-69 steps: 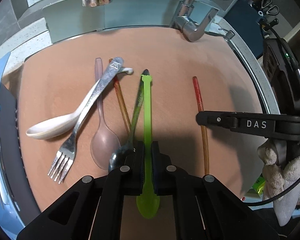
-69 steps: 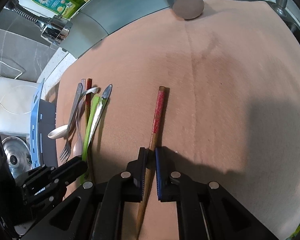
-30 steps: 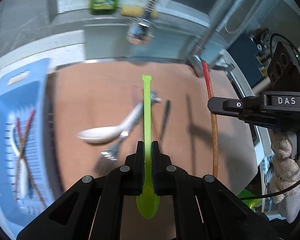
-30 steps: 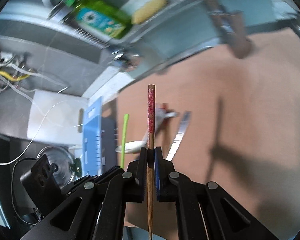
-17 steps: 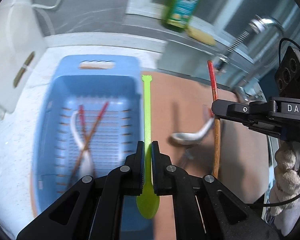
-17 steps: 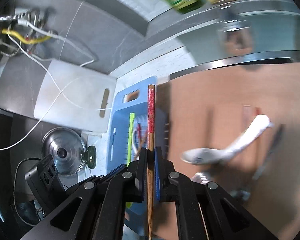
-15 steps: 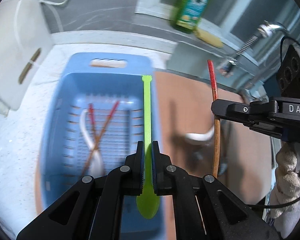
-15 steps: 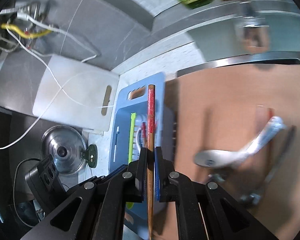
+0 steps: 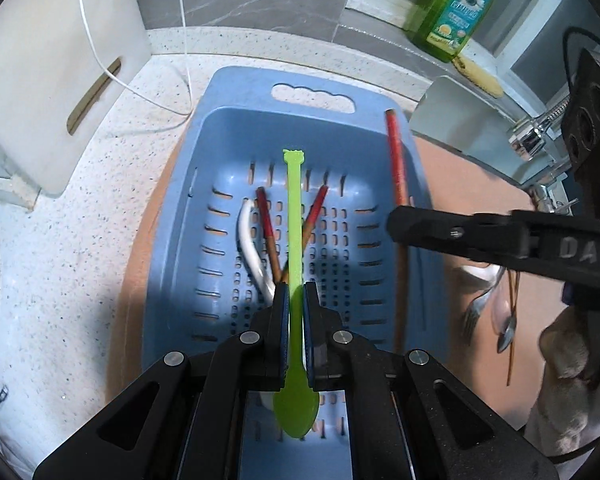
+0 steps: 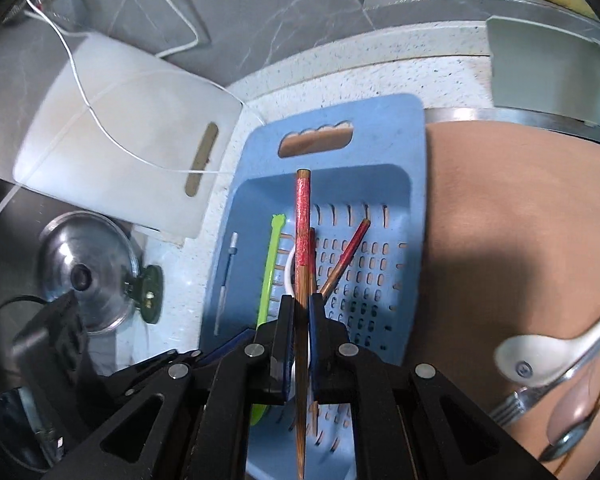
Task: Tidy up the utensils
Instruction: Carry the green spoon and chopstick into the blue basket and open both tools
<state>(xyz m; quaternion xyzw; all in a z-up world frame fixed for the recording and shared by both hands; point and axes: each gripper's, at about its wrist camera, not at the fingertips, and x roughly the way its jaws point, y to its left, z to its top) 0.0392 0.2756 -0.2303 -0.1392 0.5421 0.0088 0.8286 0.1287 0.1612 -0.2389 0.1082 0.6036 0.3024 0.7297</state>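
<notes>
Left tool (image 9: 295, 300) over the blue basket (image 9: 236, 128), pinched on a green spoon (image 9: 294, 240), handle forward, bowl hanging behind the pads. Right tool (image 10: 301, 312) just beside it, clamped on a red-tipped chopstick (image 10: 302, 240); in the left view that chopstick (image 9: 396, 184) above the basket's right wall. Inside the basket: two crossed chopsticks (image 9: 314, 212) and a white spoon (image 9: 249, 248) on the slotted floor, filling the middle; open floor along both side walls and toward the handle slot (image 9: 313, 98). Basket half on the speckled tabletop (image 9: 100, 184), half on the brown mat (image 10: 520, 208). Left of it a white cutting board (image 9: 48, 80) with a cord across, and a pot lid (image 10: 86, 276). Right, on the mat, well apart: ceramic spoon (image 10: 540, 360), fork (image 10: 516, 404), more spoons. Soap bottle (image 9: 456, 12) behind.
</notes>
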